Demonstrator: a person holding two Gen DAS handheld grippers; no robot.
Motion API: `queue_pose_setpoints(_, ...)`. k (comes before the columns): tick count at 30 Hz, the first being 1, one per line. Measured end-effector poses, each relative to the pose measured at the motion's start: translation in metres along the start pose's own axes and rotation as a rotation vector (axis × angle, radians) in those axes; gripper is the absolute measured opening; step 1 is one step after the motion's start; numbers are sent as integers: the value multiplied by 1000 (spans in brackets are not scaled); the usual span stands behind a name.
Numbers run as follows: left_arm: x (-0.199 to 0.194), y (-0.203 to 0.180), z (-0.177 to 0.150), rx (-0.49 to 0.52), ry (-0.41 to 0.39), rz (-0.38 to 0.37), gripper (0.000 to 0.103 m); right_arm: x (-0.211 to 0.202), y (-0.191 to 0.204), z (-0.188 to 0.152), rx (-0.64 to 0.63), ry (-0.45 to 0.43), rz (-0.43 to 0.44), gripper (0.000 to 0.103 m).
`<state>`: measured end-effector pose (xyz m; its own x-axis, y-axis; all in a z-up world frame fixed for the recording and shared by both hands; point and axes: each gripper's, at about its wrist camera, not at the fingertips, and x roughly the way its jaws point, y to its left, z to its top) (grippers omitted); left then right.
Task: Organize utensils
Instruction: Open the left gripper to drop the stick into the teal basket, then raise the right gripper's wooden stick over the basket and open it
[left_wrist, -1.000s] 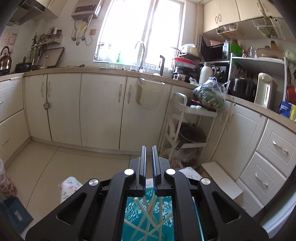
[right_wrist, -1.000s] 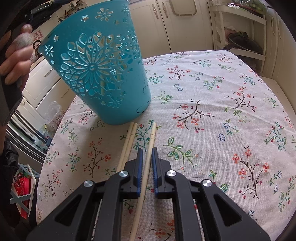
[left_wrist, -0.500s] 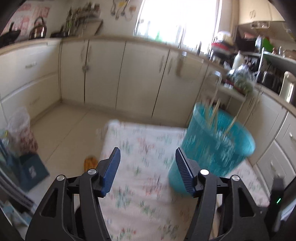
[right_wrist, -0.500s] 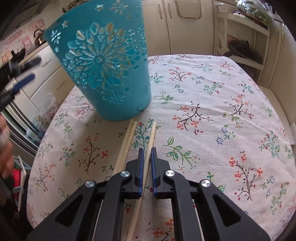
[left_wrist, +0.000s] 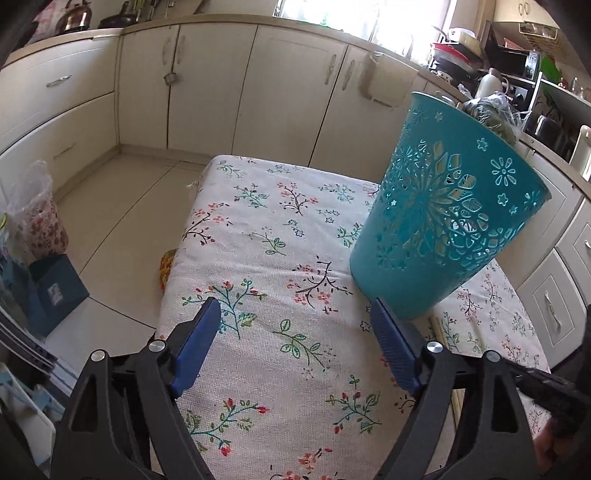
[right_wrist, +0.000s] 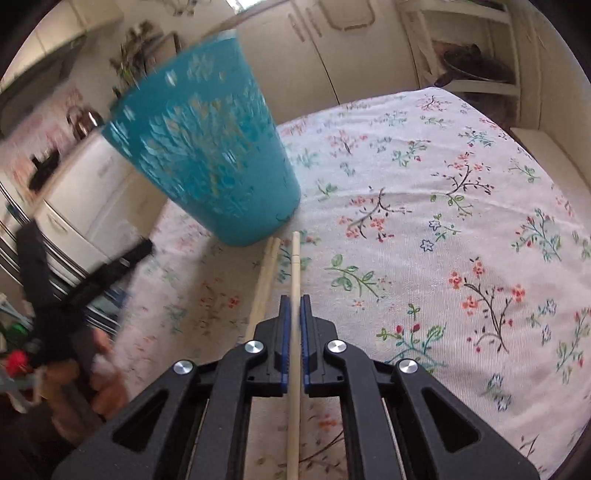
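Right gripper (right_wrist: 294, 306) clamped on one pale chopstick (right_wrist: 295, 266), jaws nearly closed with the stick pinched between the blue pads. Long axis of the held chopstick running straight ahead along the jaws, far tip pointing at the foot of the teal basket (right_wrist: 207, 147), tail passing back under the gripper body. Held stick apparently lifted off the cloth at the front, though blur prevents certainty. Two more chopsticks (right_wrist: 264, 280) lying flat on the floral tablecloth (right_wrist: 443, 184) just left of the held one, roughly parallel, far ends close to the basket base. Basket standing on the worktop ahead and slightly left of the right jaws, rim well above the stick tip; cutouts show pale sticks already inside. Left gripper (left_wrist: 295, 328) with jaws just opening wide, nothing between the pads, only cloth below; basket (left_wrist: 439, 206) just beyond and right of its right pad, apart from it as far as can be told. Right hand the nearer to the loose sticks and the one carrying. Judgement: coming move turns on raising the stick tip from the basket's foot up over the rim, then tipping the long axis toward upright for the drop. Risk: tip striking the basket wall, nudging the light basket.
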<state>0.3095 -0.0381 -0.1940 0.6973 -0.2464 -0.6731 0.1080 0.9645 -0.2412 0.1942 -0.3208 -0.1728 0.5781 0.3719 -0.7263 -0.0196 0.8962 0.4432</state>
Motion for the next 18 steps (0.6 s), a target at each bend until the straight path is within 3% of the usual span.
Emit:
queue_pose_setpoints(6,2,-4,1,8,7,8,81,-58,19,23,31,-185,163,6)
queue_pose_setpoints(11,1,-3,0,2,0,3,81,-96,58,83,-2,-386,263,6)
queue_pose_setpoints(15,-1,-2,0,-9,-9,-2,81,-92,88,134,-32,-506,273,6)
queue_pose_setpoints(18,-1,1,0,-25,-12,-14,82,-70,102,165,-62,-548,226,6)
